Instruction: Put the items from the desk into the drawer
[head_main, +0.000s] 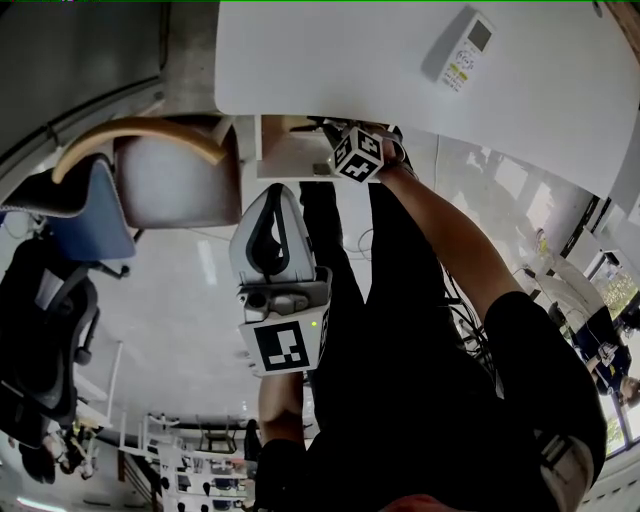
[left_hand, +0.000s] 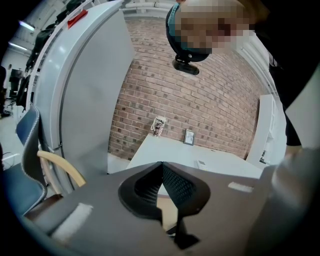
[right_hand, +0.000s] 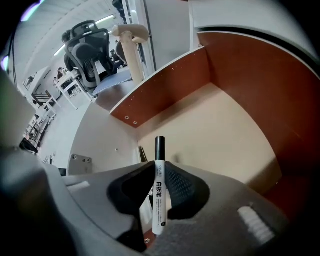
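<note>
My right tongs (right_hand: 159, 167) pinched the whiteboard marker (right_hand: 158, 197) mid-barrel; light, stiff, slick plastic, I judged. The open drawer (right_hand: 220, 125) lay just ahead; my left tongs (left_hand: 162, 167) were clenched, empty.

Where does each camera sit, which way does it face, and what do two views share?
Left gripper view: on the left gripper, facing across the white desk to a brick wall; its shut jaws and the person show.
Right gripper view: on the right gripper, facing into the open drawer; its jaws show, shut on a marker.
Head view: on the person's head, facing steeply down; both grippers and the right arm show.
Shared: head and right gripper views both show the drawer.
</note>
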